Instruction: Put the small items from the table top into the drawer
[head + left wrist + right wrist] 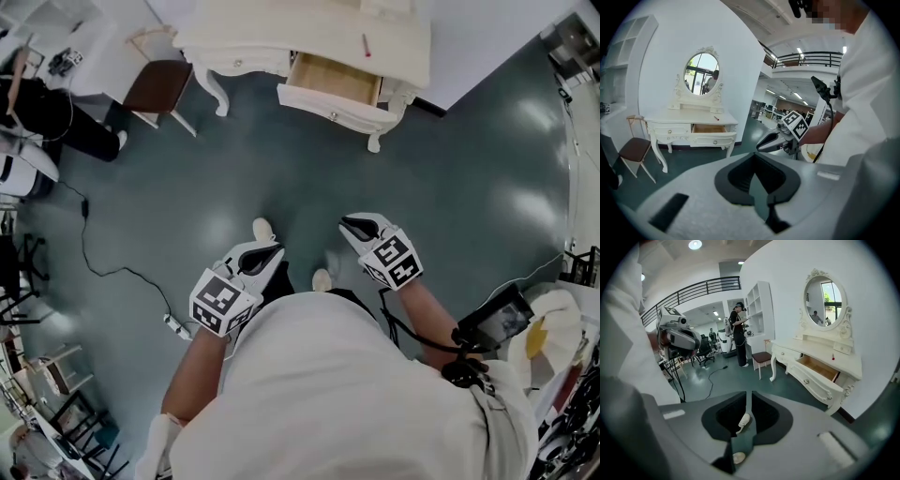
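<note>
Dark pads on the left tool (755,180) stand close together with only a narrow wedge of floor showing between them, and nothing is gripped. The right tool (746,414) is likewise narrowly parted and holds nothing (through its slit you see only the person's pale shoes (263,229) on the floor below). In the head view both tools sit side by side in front of the person's white shirt (356,394), each with its marker cube toward the body and its tips pointing across the room at the table (398,33). They are apart from each other and touch nothing.

Below them lies the dark teal floor (281,159), glossy with spots of reflected light, and a black cable (94,258) trails across it on the left.

Well ahead of the tools stands the white, carved table against the wall, with an oval mirror (701,74) on top. Its drawer (333,80) is pulled open, showing a pale wood interior. A small red item (366,45) lies on the table top, behind the open drawer and toward its right end. What else rests on the top is too small to make out.

A chair (159,86) with a brown seat stands just beside the table's left end. In the right gripper view another person (738,333) stands farther back near white shelves (757,310).
</note>
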{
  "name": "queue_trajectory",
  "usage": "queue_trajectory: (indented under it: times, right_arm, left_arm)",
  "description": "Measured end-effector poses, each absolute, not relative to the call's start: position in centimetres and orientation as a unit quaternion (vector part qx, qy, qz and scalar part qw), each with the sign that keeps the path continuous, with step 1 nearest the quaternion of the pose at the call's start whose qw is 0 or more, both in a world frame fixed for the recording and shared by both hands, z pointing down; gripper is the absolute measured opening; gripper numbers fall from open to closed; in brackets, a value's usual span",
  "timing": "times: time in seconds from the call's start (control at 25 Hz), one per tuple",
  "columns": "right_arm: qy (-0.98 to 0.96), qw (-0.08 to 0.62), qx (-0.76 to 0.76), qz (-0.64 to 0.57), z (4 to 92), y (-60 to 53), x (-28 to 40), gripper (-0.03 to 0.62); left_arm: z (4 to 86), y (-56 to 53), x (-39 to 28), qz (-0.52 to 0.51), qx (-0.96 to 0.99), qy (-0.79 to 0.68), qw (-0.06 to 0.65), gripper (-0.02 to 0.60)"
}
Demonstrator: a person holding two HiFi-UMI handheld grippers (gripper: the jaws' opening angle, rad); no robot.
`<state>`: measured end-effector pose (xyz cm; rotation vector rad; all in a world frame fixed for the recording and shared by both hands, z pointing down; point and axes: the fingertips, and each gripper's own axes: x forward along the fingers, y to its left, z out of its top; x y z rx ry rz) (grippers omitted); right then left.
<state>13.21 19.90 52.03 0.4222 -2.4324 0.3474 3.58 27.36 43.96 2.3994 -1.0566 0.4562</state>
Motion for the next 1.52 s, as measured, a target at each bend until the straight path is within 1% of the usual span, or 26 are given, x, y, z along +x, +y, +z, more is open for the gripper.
queue_trajectory:
  times: [0.16, 0.44, 0.64, 0.8, 1.08, 1.32, 1.52]
  right_arm:
    - [-0.915, 0.32, 0.202, 0.143, 52.3, 14.7, 10.5, 0.037]
    - [-0.893, 0.319, 0.284, 0.143, 50.2, 4.6, 5.1, 0.034]
    - [-0.866, 0.32, 0.353, 0.152, 50.4, -1.5, 4.8, 0.034]
    - [-0.851, 0.317, 0.386, 0.164, 50.2, -6.2, 7.4, 0.035]
    - [-0.839, 0.326, 0.407, 0.156, 52.6, -20.6, 8.8, 0.052]
    - [-0.83, 0.334, 0.418, 0.155, 54.1, -31.5, 11.3, 0.063]
    - [-0.826, 0.347, 0.413, 0.164, 56.9, -38.3, 12.3, 0.075]
  left_arm:
    - [44.6, 21.6, -0.4, 0.164, 0.888, -0.362, 0.229, 0.002]
    - [42.7, 13.2, -7.6, 0.171, 0.917, -0.297, 0.203, 0.002]
    - [44.2, 9.5, -11.8, 0.177, 0.92, -0.277, 0.213, 0.002]
    - [43.7, 6.5, -12.4, 0.165, 0.918, -0.289, 0.218, 0.002]
    - [43.7, -3.2, -14.4, 0.16, 0.9, -0.335, 0.228, 0.002]
    - [42.1, -10.6, -13.3, 0.162, 0.89, -0.363, 0.222, 0.002]
    - [41.9, -14.9, -12.6, 0.165, 0.877, -0.391, 0.222, 0.002]
